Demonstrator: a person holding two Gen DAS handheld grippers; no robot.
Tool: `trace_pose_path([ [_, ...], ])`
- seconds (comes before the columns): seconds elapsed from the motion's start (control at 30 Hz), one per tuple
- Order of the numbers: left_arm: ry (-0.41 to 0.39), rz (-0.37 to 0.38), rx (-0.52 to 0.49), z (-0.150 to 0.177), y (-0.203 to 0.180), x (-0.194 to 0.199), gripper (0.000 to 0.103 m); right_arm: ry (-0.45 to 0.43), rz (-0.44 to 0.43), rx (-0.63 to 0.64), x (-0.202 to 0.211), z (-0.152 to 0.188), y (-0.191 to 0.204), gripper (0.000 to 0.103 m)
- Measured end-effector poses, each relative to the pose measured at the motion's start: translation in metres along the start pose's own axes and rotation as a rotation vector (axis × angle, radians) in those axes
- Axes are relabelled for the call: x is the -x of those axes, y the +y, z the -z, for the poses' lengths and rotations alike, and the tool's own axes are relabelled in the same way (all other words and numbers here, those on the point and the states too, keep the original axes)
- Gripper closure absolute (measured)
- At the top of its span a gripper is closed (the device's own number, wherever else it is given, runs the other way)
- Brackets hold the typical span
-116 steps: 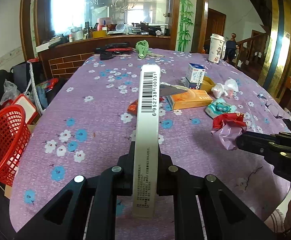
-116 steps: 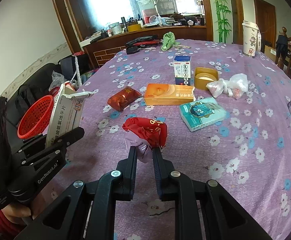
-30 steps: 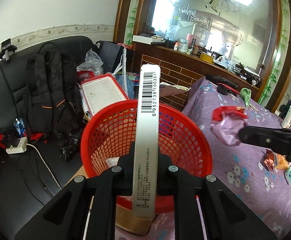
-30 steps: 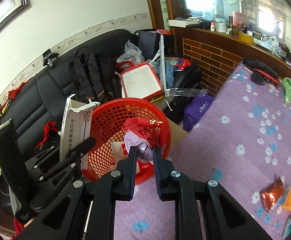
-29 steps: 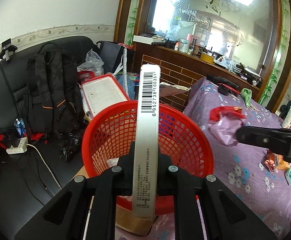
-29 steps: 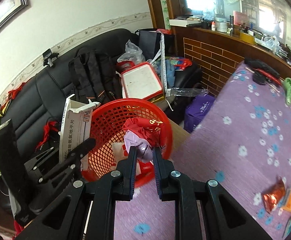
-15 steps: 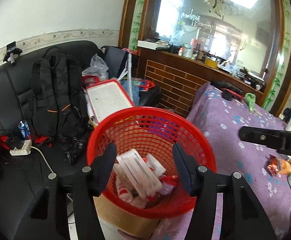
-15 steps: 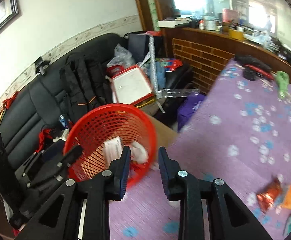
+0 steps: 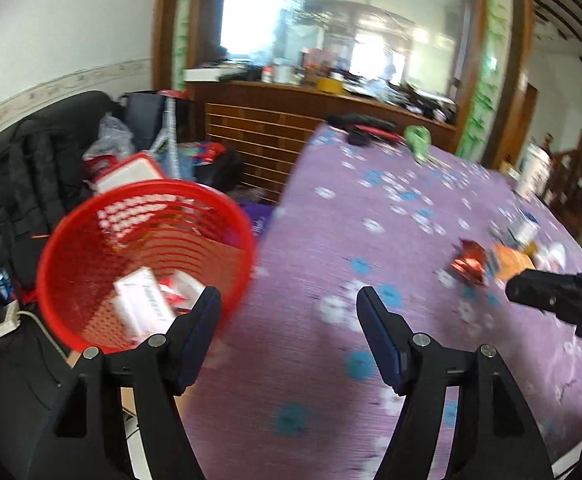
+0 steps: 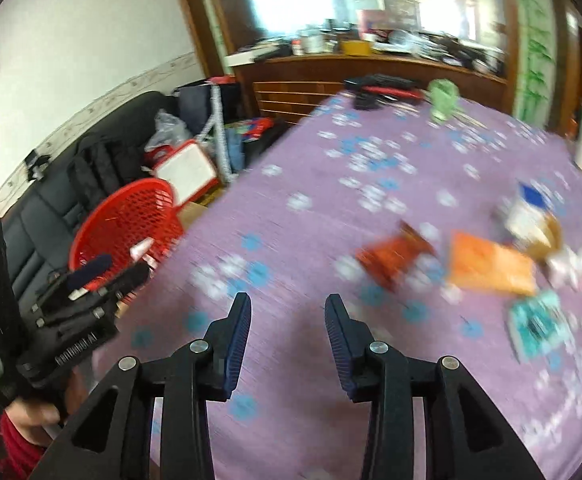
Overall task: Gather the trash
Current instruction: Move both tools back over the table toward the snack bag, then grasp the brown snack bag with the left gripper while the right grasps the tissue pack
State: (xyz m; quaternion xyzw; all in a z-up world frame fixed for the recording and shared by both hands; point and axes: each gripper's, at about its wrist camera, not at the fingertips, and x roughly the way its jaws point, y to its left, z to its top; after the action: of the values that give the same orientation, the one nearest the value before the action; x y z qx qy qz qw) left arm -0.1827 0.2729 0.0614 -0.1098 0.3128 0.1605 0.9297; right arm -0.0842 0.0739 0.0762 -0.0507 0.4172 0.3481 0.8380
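Both hand-held grippers empty, box [image 9: 143,307] binned.

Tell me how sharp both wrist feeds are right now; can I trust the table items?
Left wrist view: fingers crisp, red basket and tablecloth smeared, window glare up top. Right wrist view: heavier motion blur; orange box and red packet are streaked, their labels unreadable.

A basket [image 9: 91,240] is sitting left of the table [image 9: 331,280], holding boxes [image 9: 147,304]. Packets [image 10: 487,268] are lying on the table's right side. A sofa [image 9: 19,168] is sitting behind the basket.
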Motion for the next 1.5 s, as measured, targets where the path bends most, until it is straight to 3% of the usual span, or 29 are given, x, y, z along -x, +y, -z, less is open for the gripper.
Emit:
trace_pose_path([
  [0.3, 0.064, 0.093, -0.198, -0.001, -0.088, -0.011, 0.03, -0.011, 0.064, -0.237, 0.04, 0.036, -0.106, 0.061],
  [0.53, 0.127, 0.145, -0.372, -0.008, -0.156, -0.025, 0.025, -0.064, 0.07, -0.366, 0.069, 0.052, -0.157, 0.055],
  [0.73, 0.225, 0.18, -0.364, -0.025, -0.187, -0.064, 0.025, -0.095, 0.079, -0.454, 0.086, 0.066, -0.192, 0.052],
  [0.9, 0.282, 0.15, -0.364, -0.031, -0.208, -0.106, 0.026, -0.09, 0.088, -0.532, 0.092, 0.076, -0.22, 0.05],
  [0.93, 0.288, 0.139, -0.37, -0.032, -0.212, -0.113, 0.028, -0.089, 0.087, -0.545, 0.092, 0.077, -0.224, 0.049],
  [1.0, 0.304, 0.133, -0.38, -0.031, -0.218, -0.124, 0.046, -0.085, 0.088, -0.564, 0.092, 0.077, -0.229, 0.048],
  [1.03, 0.311, 0.131, -0.382, -0.03, -0.22, -0.128, 0.05, -0.083, 0.088, -0.57, 0.091, 0.077, -0.231, 0.048],
  [1.1, 0.315, 0.128, -0.382, -0.028, -0.223, -0.134, 0.066, -0.077, 0.085, -0.573, 0.088, 0.073, -0.232, 0.047],
  [1.5, 0.217, 0.177, -0.252, -0.018, -0.189, -0.107, 0.068, 0.01, 0.075, -0.639, 0.036, 0.042, -0.23, 0.039],
])
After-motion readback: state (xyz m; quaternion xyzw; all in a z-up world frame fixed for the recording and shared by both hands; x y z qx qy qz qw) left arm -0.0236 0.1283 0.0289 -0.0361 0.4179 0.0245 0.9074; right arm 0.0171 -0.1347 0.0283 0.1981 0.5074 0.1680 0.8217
